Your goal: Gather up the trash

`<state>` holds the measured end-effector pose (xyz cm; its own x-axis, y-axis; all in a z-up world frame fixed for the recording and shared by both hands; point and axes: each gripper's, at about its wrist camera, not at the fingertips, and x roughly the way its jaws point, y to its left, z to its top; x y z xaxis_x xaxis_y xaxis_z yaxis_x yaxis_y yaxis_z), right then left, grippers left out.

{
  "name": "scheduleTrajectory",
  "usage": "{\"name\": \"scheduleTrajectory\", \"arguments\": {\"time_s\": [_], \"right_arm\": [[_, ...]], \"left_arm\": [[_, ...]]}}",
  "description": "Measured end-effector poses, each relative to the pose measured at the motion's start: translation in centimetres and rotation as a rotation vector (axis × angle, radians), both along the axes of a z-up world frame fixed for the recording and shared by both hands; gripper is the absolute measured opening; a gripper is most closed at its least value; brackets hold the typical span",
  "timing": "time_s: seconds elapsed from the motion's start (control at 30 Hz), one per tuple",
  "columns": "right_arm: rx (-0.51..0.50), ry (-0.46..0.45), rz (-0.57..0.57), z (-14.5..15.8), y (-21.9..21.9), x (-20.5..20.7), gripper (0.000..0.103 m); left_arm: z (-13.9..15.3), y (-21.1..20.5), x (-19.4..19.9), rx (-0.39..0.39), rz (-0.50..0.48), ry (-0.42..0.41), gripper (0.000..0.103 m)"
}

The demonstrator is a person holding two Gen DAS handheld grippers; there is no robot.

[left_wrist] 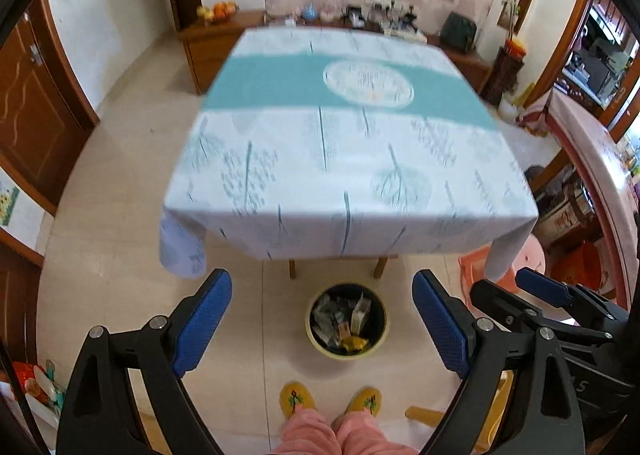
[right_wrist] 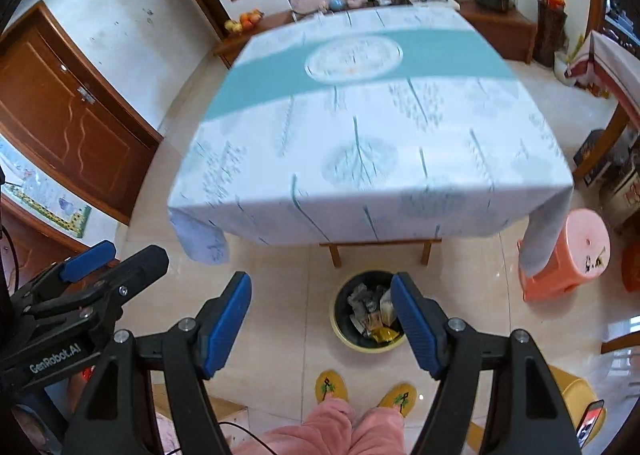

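Both grippers empty, jaws spread: left gripper (left_wrist: 322, 321), right gripper (right_wrist: 320, 325). Trash (left_wrist: 344, 321) seen inside bin (left_wrist: 316, 343) on floor; counter (left_wrist: 348, 159) to be scanned for leftovers.

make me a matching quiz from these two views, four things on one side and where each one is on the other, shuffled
Things:
1. round black-lined yellow trash bin
2. pink plastic stool
3. yellow embroidered slippers
4. bowl of orange and yellow fruit

Places:
A. on the wooden sideboard against the far wall
B. on the floor by the table's right corner
C. on the person's feet, at the bottom of the view
D. on the floor in front of the table, wrappers inside

Pairs: 1-D, 2-B, 3-C, 4-A
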<state>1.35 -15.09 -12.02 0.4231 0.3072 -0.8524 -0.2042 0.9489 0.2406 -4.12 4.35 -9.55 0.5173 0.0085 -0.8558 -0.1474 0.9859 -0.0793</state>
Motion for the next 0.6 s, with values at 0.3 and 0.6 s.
{"name": "scheduleTrajectory", "arguments": {"time_s": [0.3, 0.6], "right_arm": [[0.026, -0.115, -0.007, 6.2, 0.0, -1.3, 0.073], [-0.007, -0.214, -0.019, 9.5, -0.4, -3.0, 0.073]], "left_arm": [[5.8, -0.5, -0.9, 0.031, 0.030, -0.103, 0.091], [8.2, -1.7, -1.7, 0.049, 0.034, -0.155, 0.091]]}}
